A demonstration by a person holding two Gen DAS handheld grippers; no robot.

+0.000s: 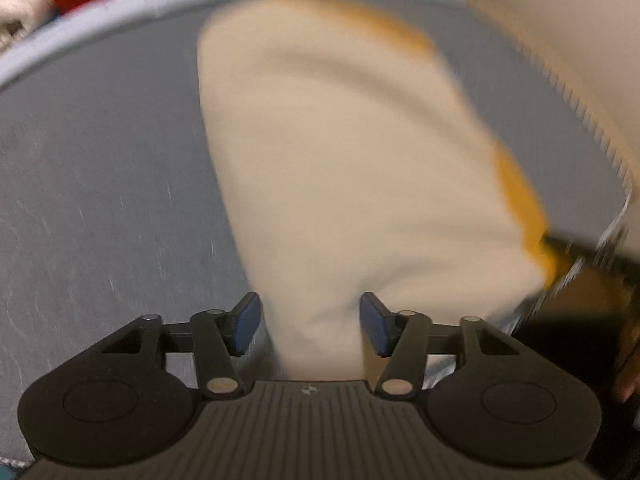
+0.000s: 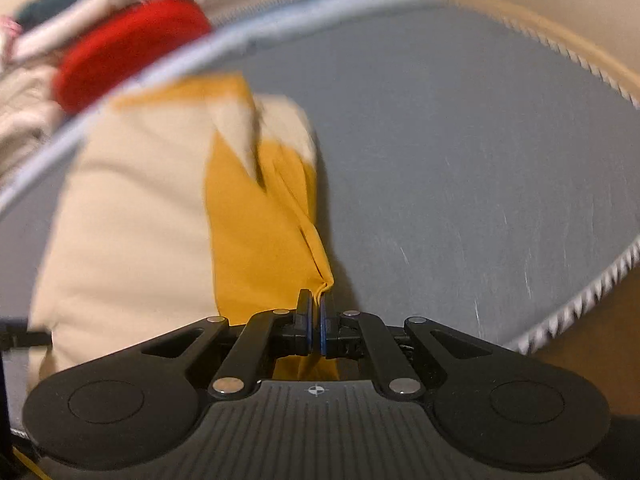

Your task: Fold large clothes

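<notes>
A large cream garment (image 1: 340, 152) with mustard-yellow parts (image 2: 256, 232) lies lengthwise on a grey padded surface (image 1: 100, 184). My left gripper (image 1: 312, 322) points down at the garment's near end. Its blue pads (image 1: 248, 320) stand apart with a narrow cream fold between them, and a gap shows at the left pad. In the right wrist view my right gripper (image 2: 316, 320) is shut on a pinched edge of the mustard fabric, which runs up from the pads. A dark blurred shape (image 1: 568, 248) sits at the mustard edge in the left wrist view.
Beyond the surface's pale blue rim (image 2: 248, 36) lies a pile of clothes, among them a red piece (image 2: 128, 44) and cream ones (image 1: 20, 4). A zigzag-stitched border (image 2: 592, 292) marks the right side. Bare grey surface (image 2: 460, 160) spreads right of the garment. A hand (image 1: 628, 376) shows at the right edge.
</notes>
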